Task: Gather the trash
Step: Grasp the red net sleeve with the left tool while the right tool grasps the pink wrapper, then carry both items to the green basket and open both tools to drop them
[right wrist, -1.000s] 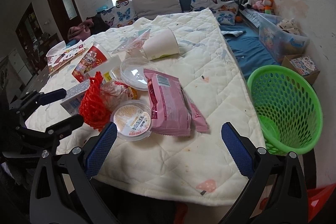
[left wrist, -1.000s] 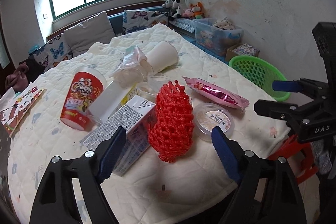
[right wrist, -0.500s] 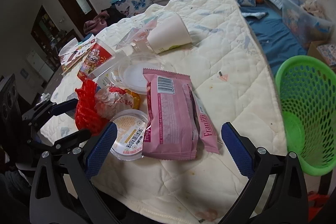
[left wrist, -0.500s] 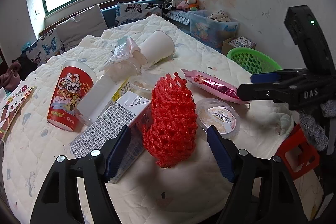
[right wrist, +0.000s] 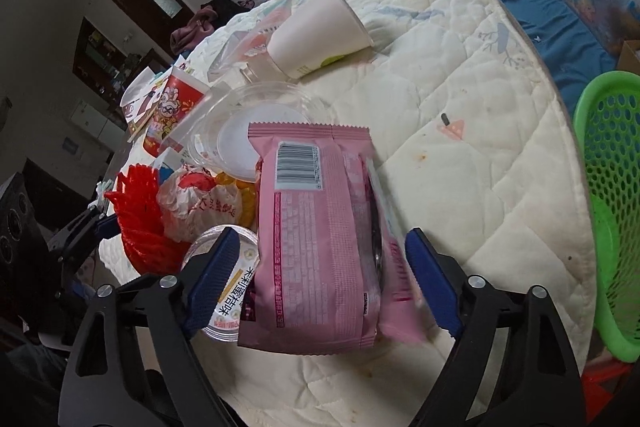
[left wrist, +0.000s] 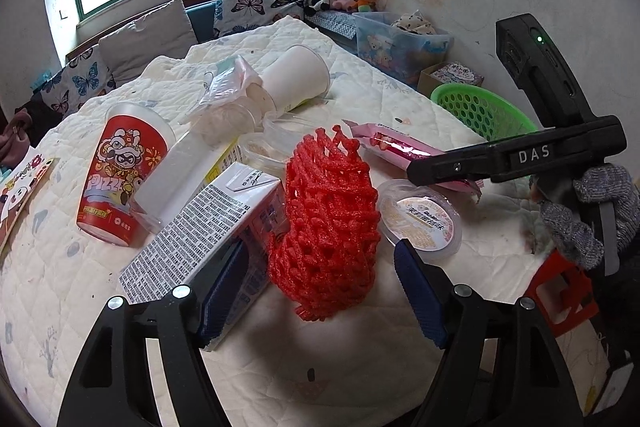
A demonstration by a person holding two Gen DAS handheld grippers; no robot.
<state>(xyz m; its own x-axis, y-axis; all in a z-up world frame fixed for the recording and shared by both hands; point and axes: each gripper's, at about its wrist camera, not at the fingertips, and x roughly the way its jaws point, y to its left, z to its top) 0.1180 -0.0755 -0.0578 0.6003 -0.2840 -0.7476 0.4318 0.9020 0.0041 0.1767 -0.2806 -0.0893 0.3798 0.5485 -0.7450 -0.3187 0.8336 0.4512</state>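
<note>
A red foam fruit net (left wrist: pixel 326 223) lies on the quilted table between the open fingers of my left gripper (left wrist: pixel 322 291). A printed carton (left wrist: pixel 204 231) lies by its left finger. My right gripper (right wrist: pixel 322 283) is open with its fingers on either side of a pink snack wrapper (right wrist: pixel 316 239), which also shows in the left wrist view (left wrist: pixel 404 151). A round jelly cup (left wrist: pixel 420 219) lies between net and wrapper. The green basket (right wrist: pixel 608 203) stands off the table's right edge.
A red pizza cup (left wrist: pixel 120 179), a tipped white paper cup (left wrist: pixel 296 79), clear plastic lids (right wrist: pixel 248 135) and a crumpled bag (left wrist: pixel 228 83) lie further back on the table. A red stool (left wrist: pixel 560 295) stands below the table edge. Storage boxes and cushions line the wall.
Both grippers moved forward and lower. The left one now brackets the red net; the right one now brackets the pink wrapper. Both stayed open.
</note>
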